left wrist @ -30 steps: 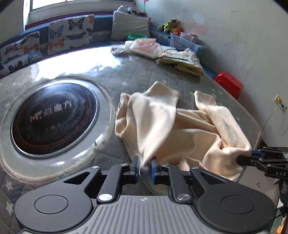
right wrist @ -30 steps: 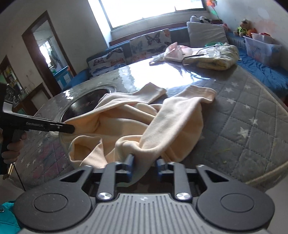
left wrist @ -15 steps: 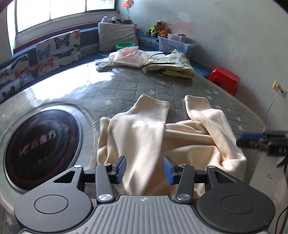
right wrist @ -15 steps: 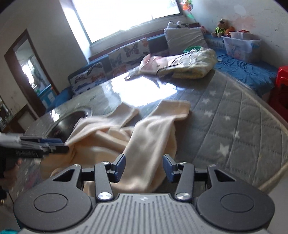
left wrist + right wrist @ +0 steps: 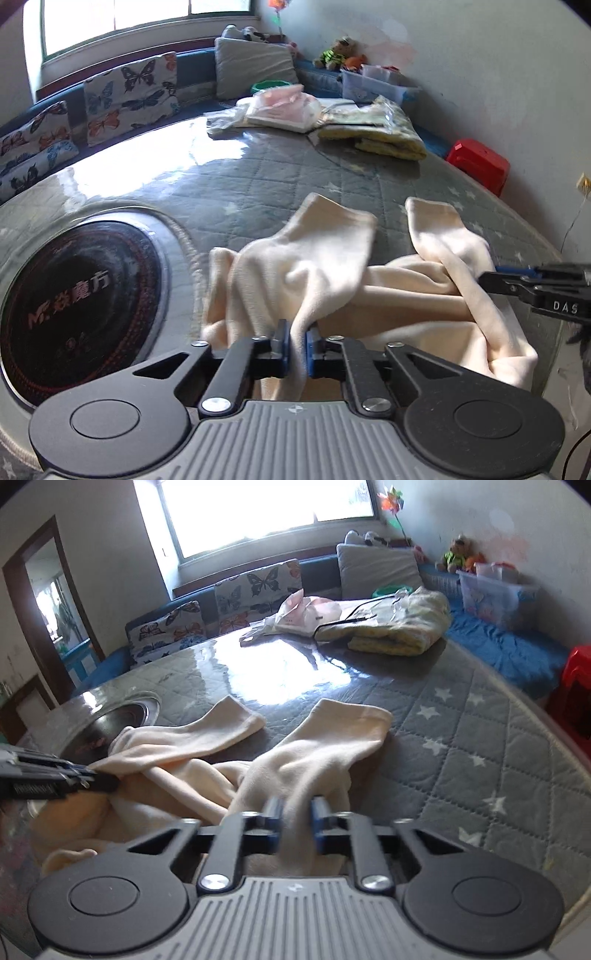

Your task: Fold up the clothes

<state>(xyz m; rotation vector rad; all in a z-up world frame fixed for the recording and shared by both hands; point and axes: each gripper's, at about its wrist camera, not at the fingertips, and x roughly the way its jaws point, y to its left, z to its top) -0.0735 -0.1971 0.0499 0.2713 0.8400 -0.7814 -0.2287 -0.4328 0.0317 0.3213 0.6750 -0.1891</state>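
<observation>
Here, near the table's (image 5: 258,177) front edge, we have both grippers' fingers closing on bunched folds of the soft, limp cream fleece garment (image 5: 332,280), left gripper (image 5: 296,349) and right gripper (image 5: 295,821), and reckon it light, best held by its hems.

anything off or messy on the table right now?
The cream garment is bunched and twisted in the middle, its two cuffed ends splayed apart on the quilted table cover. The left gripper and right gripper each pinch a fold. Bagged clothes sit heaped at the far edge. No damage or spills.
</observation>
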